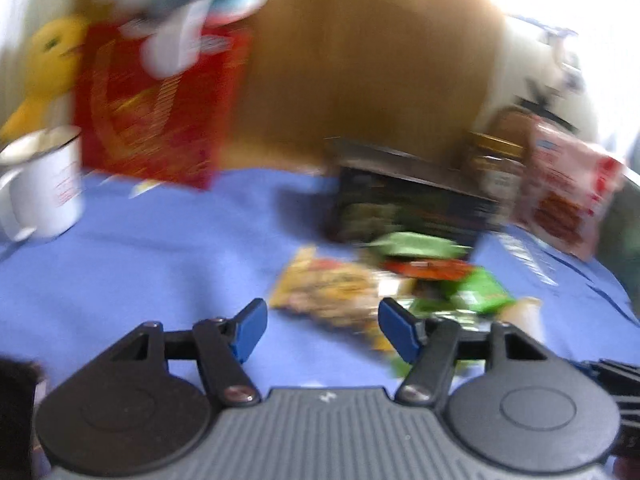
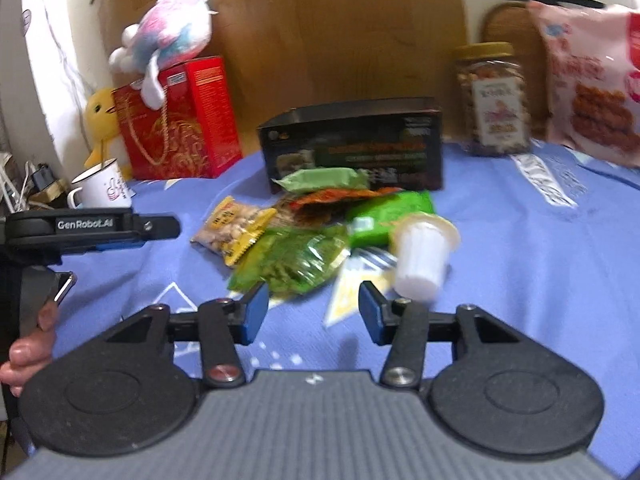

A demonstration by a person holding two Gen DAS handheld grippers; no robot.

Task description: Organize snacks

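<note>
Before the dark box (image 2: 352,140) on the worktop (image 2: 540,248), snack packets (image 2: 296,256) lie heaped (presumably awaiting sorting). Nearer than that box, the left gripper (image 1: 322,330) and right gripper (image 2: 310,312) hover spread, empty, likely poised to pick.

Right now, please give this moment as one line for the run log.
left gripper: open, empty | right gripper: open, empty | snack pile: loose on blue cloth, before black box

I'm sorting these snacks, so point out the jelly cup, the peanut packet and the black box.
jelly cup (image 2: 422,256), right wrist view, on its white side wall.
peanut packet (image 2: 232,232), right wrist view, on its middle.
black box (image 2: 356,148), right wrist view, on its front face.
</note>
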